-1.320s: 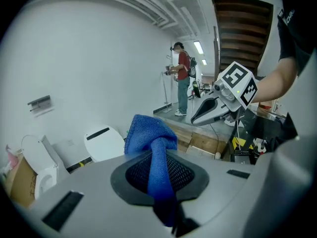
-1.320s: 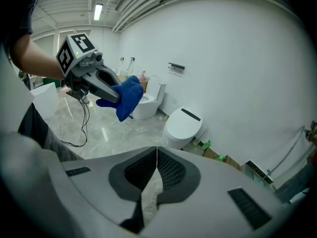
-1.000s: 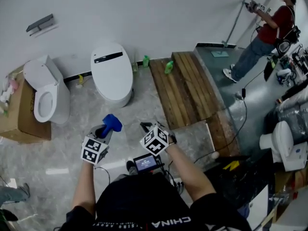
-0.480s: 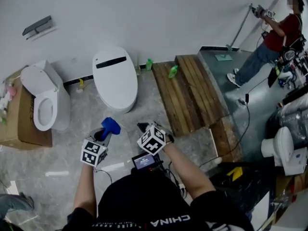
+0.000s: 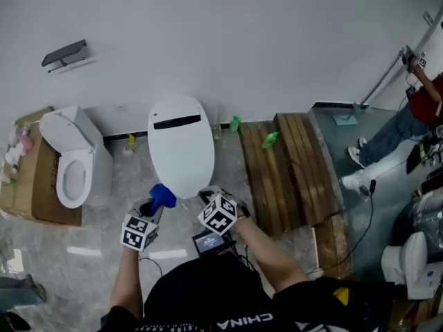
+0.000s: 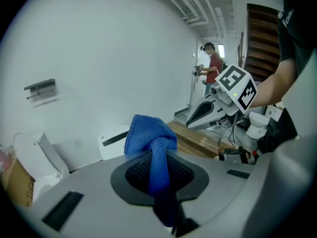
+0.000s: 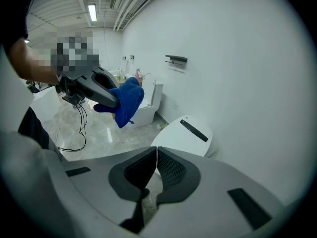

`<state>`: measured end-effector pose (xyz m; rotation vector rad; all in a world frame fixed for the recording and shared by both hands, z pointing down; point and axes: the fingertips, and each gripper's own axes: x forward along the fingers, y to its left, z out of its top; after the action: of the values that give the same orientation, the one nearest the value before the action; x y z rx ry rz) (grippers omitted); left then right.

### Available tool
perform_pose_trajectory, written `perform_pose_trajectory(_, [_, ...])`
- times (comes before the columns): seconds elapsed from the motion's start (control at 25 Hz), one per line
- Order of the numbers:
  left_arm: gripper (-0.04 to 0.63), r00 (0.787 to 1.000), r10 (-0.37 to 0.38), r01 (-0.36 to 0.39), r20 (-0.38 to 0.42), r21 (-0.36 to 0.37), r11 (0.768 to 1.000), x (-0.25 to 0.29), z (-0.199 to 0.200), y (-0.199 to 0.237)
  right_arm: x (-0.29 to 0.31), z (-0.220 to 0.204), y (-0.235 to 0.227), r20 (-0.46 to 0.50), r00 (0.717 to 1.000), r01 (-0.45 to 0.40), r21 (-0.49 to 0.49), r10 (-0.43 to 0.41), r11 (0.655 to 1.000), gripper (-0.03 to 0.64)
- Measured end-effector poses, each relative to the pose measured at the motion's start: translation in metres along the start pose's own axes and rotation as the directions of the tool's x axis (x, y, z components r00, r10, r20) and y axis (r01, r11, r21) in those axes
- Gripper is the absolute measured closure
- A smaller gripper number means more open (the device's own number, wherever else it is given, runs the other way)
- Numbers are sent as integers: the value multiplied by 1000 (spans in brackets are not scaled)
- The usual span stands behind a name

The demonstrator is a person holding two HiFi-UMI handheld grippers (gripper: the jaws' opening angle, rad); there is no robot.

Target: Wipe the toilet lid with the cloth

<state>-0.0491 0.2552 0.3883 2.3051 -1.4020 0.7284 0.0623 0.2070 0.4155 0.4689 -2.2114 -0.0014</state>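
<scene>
Left gripper [image 5: 153, 207] pinched the bunched blue cloth [image 6: 148, 135] just short of the closed toilet lid [image 5: 181, 144], while the right gripper [image 7: 156, 155] was pressed together, empty; wiping would likely go best with the cloth pressed flat.

The person wears a black short-sleeved shirt [image 5: 208, 292] with white lettering, and the grey left hand-held gripper [image 5: 154, 205] and right hand-held gripper [image 5: 205, 195] each bear a black-and-white marker cube.
</scene>
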Motion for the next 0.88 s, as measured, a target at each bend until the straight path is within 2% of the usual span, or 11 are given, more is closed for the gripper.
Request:
perform_pose_trajectory(0.24, [540,999,48,-48,5,-30,998,63,63,57,38,32,-98,14,999,-41,-6,41,999,600])
perform_pose_trajectory(0.44, [540,997,82,-81,11,-86,993,101,90,93,64,48,-149,17,997,-72,-26,73,997,600])
perform_pose_trajectory(0.6, [540,997,79,-79,4,-107,991,121,99,104,81,54,-173,18,995,-93,-15,93,996,600])
perform_pose_trajectory(0.88, [540,998,50,-53,-34,-88,995,123,88,125,98,72,-171,40,995,-88,37,86,995,600])
